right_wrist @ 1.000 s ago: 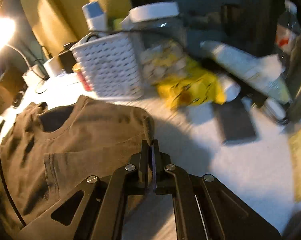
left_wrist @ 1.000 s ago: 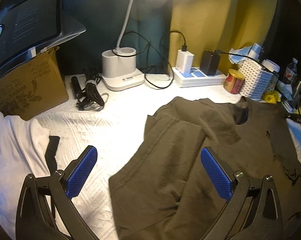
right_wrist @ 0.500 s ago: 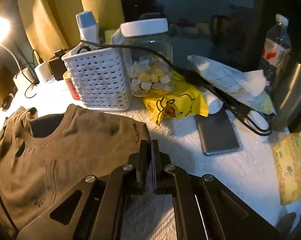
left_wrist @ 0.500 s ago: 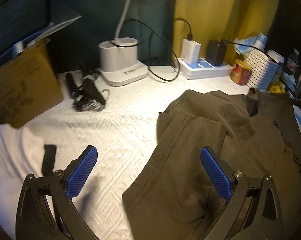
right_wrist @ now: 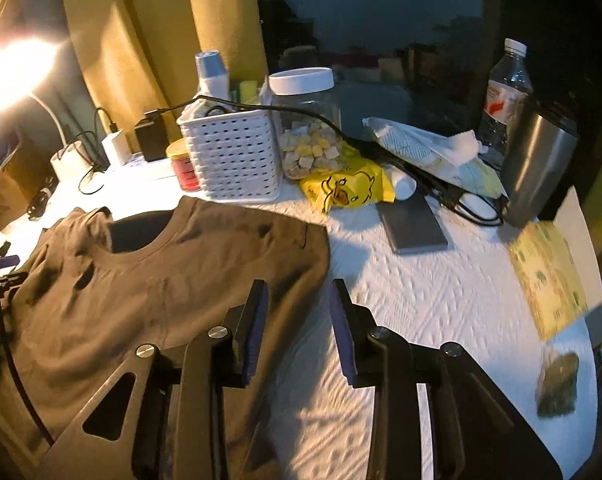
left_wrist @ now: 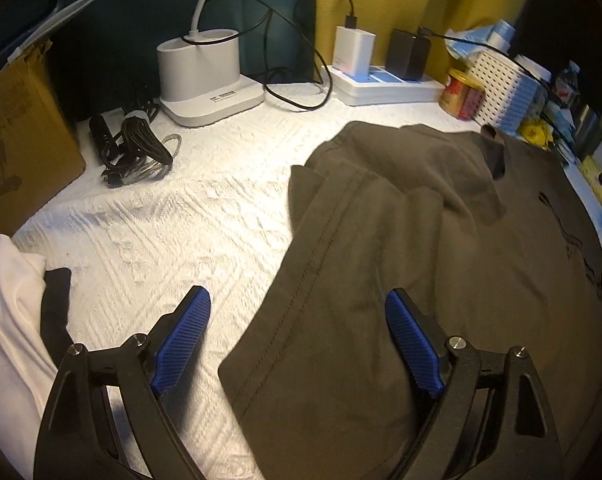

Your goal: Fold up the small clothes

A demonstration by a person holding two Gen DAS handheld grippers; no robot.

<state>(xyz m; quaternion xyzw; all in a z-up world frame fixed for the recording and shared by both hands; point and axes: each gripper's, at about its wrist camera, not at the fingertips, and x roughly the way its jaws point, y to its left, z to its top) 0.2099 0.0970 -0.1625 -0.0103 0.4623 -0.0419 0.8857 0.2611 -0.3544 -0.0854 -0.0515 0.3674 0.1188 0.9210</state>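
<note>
Shirt (left_wrist: 441, 280) lies spread for folding; your left gripper (left_wrist: 297, 340) straddles its hem, fingers closing; right gripper (right_wrist: 297, 328) just opened, holding nothing.

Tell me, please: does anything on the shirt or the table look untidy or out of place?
The brown shirt is not flat: its left sleeve part is bunched in folds beside the collar. Behind it, a black cable drapes over the white basket. Nothing looks spilled or damaged.

White textured tabletop (left_wrist: 205, 216); brown shirt (left_wrist: 441, 280) spread at right; lamp base (left_wrist: 209, 84), cable bundle (left_wrist: 137, 148) upper left; basket (right_wrist: 233, 156), jar (right_wrist: 307, 128), phone (right_wrist: 413, 224) upper centre.
</note>
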